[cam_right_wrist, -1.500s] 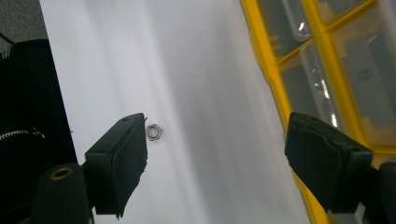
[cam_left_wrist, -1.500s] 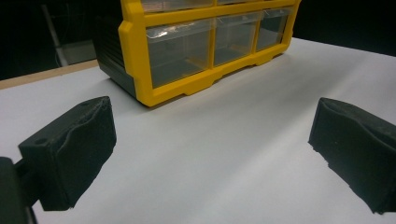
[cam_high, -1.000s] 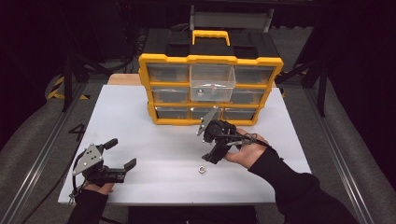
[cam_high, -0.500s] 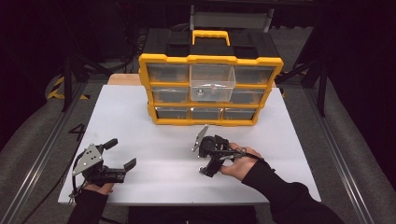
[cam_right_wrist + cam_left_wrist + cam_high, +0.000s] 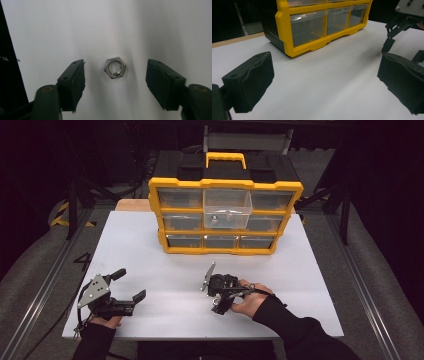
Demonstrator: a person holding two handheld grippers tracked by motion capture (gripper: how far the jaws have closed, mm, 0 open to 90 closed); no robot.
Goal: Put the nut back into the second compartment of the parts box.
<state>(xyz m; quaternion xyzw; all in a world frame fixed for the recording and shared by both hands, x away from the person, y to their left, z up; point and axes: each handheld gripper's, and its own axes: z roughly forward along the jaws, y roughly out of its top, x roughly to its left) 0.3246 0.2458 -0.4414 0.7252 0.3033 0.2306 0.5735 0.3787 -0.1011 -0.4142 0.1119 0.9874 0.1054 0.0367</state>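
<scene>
Right gripper poised over a small silver hexagonal steel nut
Its jaws, just closing, bracket the nut at nine and three o'clock without touching; left gripper gapes wide, empty

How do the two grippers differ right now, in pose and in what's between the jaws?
The right gripper points down at the white table with a steel hex nut lying between its jaws, which have just been closing but are not yet touching it. The left gripper is held low and about level, aimed toward the yellow drawer organizer, jaws wide with only bare table between them. Both are open, with black padded jaws.
</scene>
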